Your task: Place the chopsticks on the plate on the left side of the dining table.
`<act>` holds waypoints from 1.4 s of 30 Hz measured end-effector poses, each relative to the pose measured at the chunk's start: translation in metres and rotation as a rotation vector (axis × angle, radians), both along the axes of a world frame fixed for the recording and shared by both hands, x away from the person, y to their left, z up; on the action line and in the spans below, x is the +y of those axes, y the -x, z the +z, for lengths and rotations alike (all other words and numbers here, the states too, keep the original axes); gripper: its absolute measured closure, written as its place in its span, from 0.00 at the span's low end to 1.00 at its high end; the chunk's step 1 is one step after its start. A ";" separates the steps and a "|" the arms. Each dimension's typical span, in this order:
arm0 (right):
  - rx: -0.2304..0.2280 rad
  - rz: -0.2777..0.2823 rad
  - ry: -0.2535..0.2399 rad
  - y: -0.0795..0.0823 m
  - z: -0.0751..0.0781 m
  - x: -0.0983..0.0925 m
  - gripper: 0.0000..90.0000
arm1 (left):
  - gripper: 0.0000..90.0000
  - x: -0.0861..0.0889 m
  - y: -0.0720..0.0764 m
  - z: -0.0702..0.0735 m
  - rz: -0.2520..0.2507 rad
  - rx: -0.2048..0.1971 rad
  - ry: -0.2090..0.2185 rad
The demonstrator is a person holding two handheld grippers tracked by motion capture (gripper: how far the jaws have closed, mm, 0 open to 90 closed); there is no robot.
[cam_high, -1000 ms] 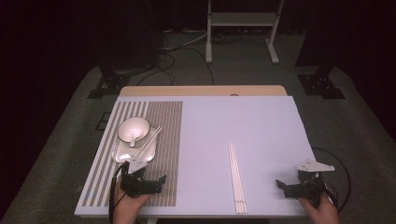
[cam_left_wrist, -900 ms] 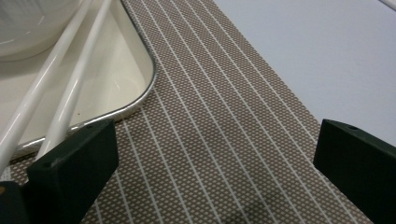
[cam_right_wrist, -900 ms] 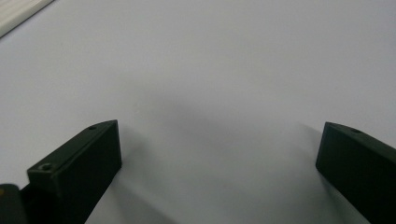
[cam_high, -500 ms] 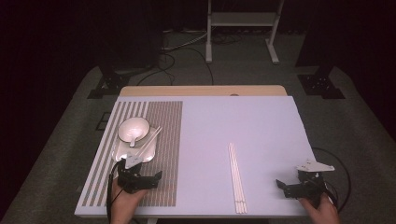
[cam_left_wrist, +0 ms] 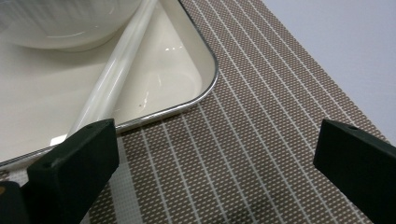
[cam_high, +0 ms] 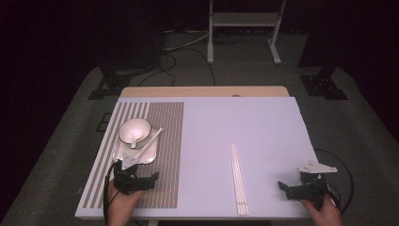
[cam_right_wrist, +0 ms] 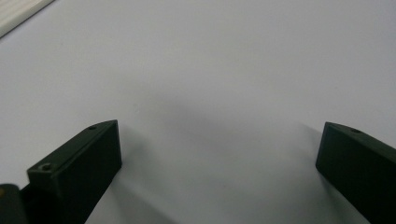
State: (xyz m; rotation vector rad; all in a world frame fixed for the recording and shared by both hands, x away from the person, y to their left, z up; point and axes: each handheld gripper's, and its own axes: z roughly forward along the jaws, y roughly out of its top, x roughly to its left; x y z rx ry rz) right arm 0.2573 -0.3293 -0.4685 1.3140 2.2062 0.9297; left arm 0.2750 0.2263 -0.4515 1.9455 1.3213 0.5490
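The left gripper (cam_high: 141, 181) hovered low over the striped placemat (cam_high: 164, 141), its jaws spread wide and holding nothing. Just beyond them, at about eleven o'clock in the left gripper view, lay the near corner of a cream tray (cam_left_wrist: 187, 74) with a thin metal-looking rim. On the tray stood a white bowl (cam_high: 135, 130) with a spoon (cam_high: 134, 141) in it, and a long pale stick (cam_left_wrist: 116, 79), probably a chopstick, lay slanting across the tray and touching the bowl's foot.

The tray looked stiff, glossy and fairly light, yet loaded at its far end by the bowl, so it would likely tip if lifted by one corner. Its glazed surface seemed slippery, and the bowl looked breakable. The safest hold, I judged, was the raised rim at the near edge, one jaw above and one below, then a slide across the mat instead of a lift.

The right gripper (cam_high: 291, 188) rested at about five o'clock on the white table (cam_high: 263, 127), jaws equally wide apart and empty, over bare surface. A set of chopsticks (cam_high: 237, 179) lay well apart to its left, running from twelve to six o'clock.
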 end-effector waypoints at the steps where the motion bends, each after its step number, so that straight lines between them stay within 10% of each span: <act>1: 0.000 0.000 0.000 0.000 0.000 0.000 0.00 | 0.00 0.000 0.000 0.000 0.003 0.003 -0.002; 42: 0.000 0.000 0.000 0.000 0.000 0.000 0.00 | 0.00 0.049 -0.006 0.003 0.140 -0.021 0.008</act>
